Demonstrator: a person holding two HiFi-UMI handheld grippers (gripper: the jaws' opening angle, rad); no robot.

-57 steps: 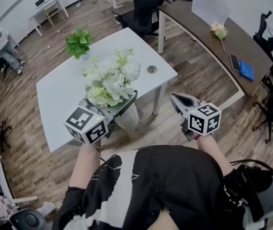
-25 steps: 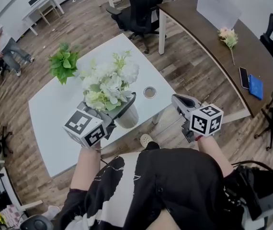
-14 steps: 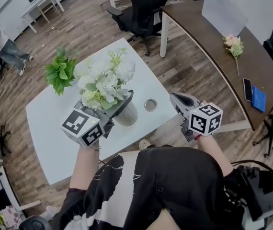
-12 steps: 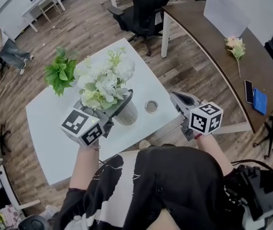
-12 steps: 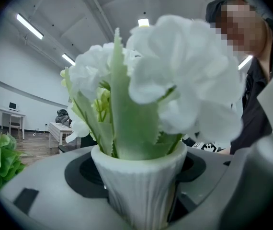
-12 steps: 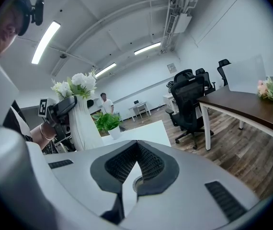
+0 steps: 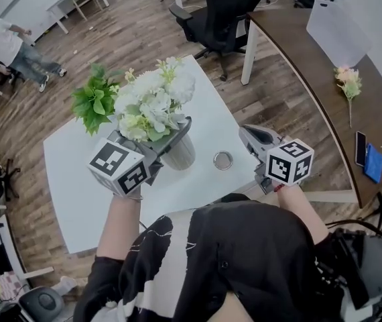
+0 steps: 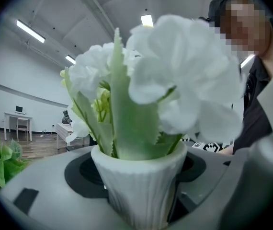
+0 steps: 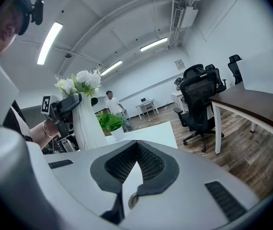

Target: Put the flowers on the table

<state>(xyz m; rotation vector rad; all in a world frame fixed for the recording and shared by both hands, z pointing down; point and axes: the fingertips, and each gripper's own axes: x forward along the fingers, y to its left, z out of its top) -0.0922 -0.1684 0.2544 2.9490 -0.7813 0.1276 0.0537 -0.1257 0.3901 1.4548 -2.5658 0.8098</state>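
White-potted flowers (image 7: 154, 102) sit clamped in the left gripper (image 7: 175, 139)

Left gripper (image 7: 175, 131): 11 o'clock of torso, jaws clamped on flower pot (image 7: 179, 155), held upright.
Right gripper (image 7: 249, 135): 1 o'clock, jaws together, empty.

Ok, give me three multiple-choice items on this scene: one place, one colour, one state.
1. The green plant stands on: A the brown desk; B the white table; C the floor.
2. The held flowers are: A white; B pink; C yellow.
3. The left gripper is: A open, empty; B lying on a chair; C shut on the ribbed pot.
1 B: it sits at the tabletop's far edge. 2 A: white blooms in both views. 3 C: its fingers clamp the pot's sides.
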